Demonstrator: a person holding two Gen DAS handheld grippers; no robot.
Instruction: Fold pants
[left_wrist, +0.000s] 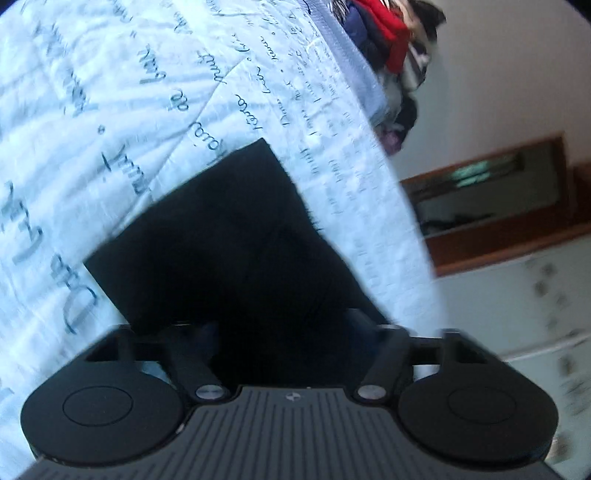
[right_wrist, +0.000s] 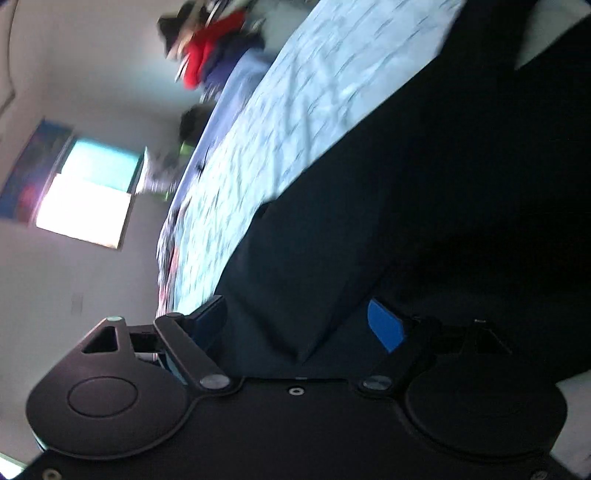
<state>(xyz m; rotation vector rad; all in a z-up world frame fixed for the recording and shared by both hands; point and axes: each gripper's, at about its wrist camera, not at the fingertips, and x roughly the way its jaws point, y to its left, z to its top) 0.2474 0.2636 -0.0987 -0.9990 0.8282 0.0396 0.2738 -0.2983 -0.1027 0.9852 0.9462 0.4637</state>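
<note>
Left wrist view first. The dark, near-black fabric pants (left_wrist: 236, 236) ran from between the fingers of the left gripper (left_wrist: 284, 332) out across the pale blue quilted bedspread printed with looping dark script (left_wrist: 110, 129), and ended in a squared edge lying flat on that bedspread. The jaws stood fairly wide, yet cloth filled the whole gap and hid the fingertips. Whether they were truly pinching it, I could not tell. The risk, as I judged it: if that grip was only loose, the cloth could slide out mid-fold and the edge on the bedspread would drag askew. The frame was smeared too, which suggested quick movement, and a fast swing would make a slip likelier. Past the far edge of the bedspread sat a heap of red and dark clothes (left_wrist: 388, 40), well apart from the pants.

Now the right wrist view. The right gripper (right_wrist: 299, 332) showed a blue pad (right_wrist: 384, 325) on one finger, and a thick bunch of the same dark pants (right_wrist: 424, 184) came straight down between the two fingers. The fingers were spread fairly wide here as well, with fabric packed between them; it looked held, though I would not swear to the clamp. The pants spread up and away over the near side of the bedspread, covering much of it. My worry here: so bulky a bunch could shed a layer, leaving an uneven, lumpy crease. The two ends could also travel unevenly and twist the fold.
</note>
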